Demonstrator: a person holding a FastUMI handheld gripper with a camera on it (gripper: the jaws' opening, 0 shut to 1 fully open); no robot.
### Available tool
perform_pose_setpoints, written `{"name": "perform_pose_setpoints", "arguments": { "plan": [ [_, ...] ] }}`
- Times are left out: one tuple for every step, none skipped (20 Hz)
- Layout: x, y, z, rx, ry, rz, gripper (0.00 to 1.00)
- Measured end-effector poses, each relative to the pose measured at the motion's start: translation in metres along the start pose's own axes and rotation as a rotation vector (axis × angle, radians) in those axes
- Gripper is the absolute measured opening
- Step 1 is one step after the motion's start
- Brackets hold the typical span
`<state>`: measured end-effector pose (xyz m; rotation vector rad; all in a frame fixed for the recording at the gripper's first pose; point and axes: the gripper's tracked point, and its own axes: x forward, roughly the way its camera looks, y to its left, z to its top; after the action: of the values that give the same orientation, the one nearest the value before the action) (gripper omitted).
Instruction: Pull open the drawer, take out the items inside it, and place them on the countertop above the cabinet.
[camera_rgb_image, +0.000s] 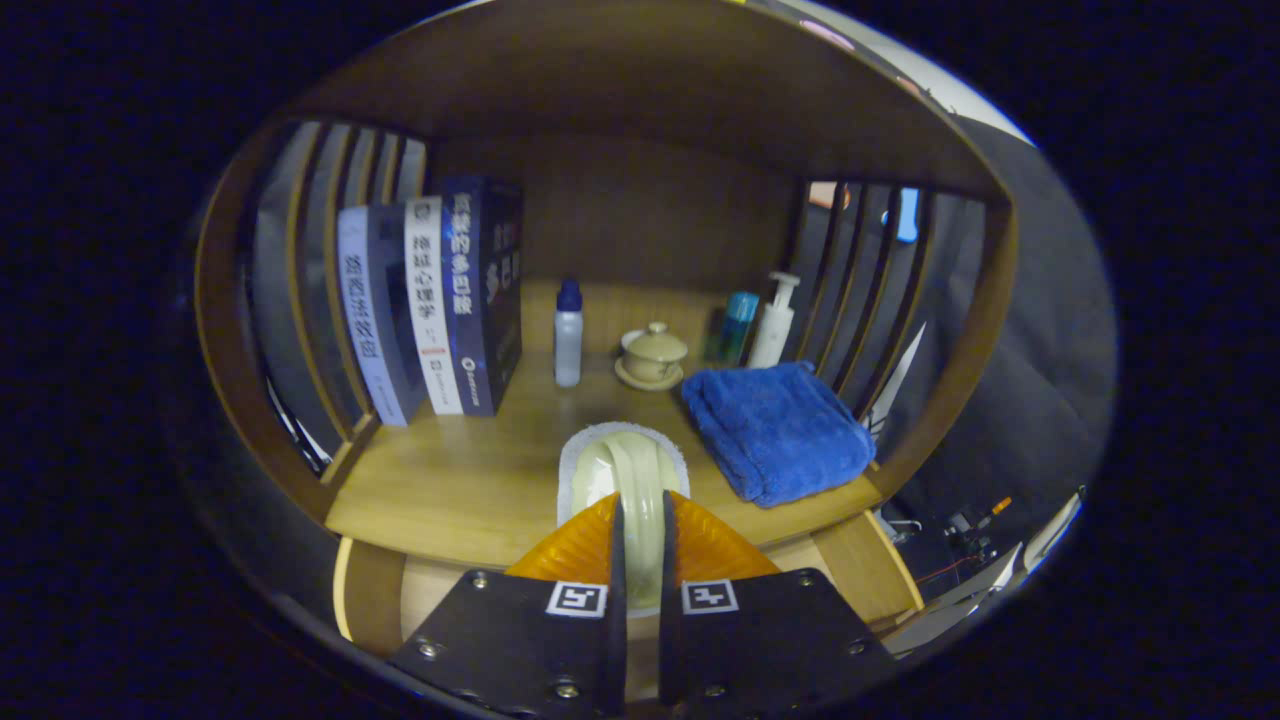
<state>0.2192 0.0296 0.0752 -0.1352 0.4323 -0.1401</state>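
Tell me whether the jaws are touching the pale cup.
Touching. The gripper view shows the gripper with both jaws pressed against the pale cup held between them.

This looks like a mock-up of a home corner set in a booth: a wooden cabinet (470, 480) with a slatted-sided shelf nook, furnished like a living room or study. On its countertop stand three books (430, 300), a small bottle (568, 335), a lidded teacup (652, 355) on a saucer, a pump bottle (775, 320) and a folded blue towel (775, 430), all ordinary household things. Beyond the slats hangs black cloth (1030, 330), and loose cables (960, 530) lie on the floor beside the cabinet, which marks it as staged.
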Motion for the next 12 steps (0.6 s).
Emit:
{"name": "perform_pose_setpoints", "arguments": {
  "plan": [
    [0.013, 0.004, -0.007, -0.02, 0.045, 0.004, 0.13],
    [0.023, 0.006, -0.013, -0.036, 0.076, 0.008, 0.13],
    [0.033, 0.01, -0.015, -0.044, 0.101, 0.014, 0.13],
    [0.038, 0.011, -0.009, -0.039, 0.09, 0.011, 0.13],
    [0.045, 0.013, -0.007, -0.039, 0.101, 0.025, 0.13],
    [0.051, 0.013, -0.006, -0.035, 0.109, 0.028, 0.13],
    [0.056, 0.011, -0.004, -0.019, 0.121, 0.026, 0.13],
    [0.063, 0.012, -0.001, -0.001, 0.128, 0.031, 0.13],
    [0.068, 0.013, 0.002, 0.008, 0.133, 0.033, 0.13],
    [0.074, 0.013, 0.004, 0.004, 0.14, 0.029, 0.13],
    [0.078, 0.012, 0.006, -0.007, 0.143, 0.023, 0.13],
    [0.083, 0.013, 0.009, -0.014, 0.139, 0.016, 0.13]
  ]
}}
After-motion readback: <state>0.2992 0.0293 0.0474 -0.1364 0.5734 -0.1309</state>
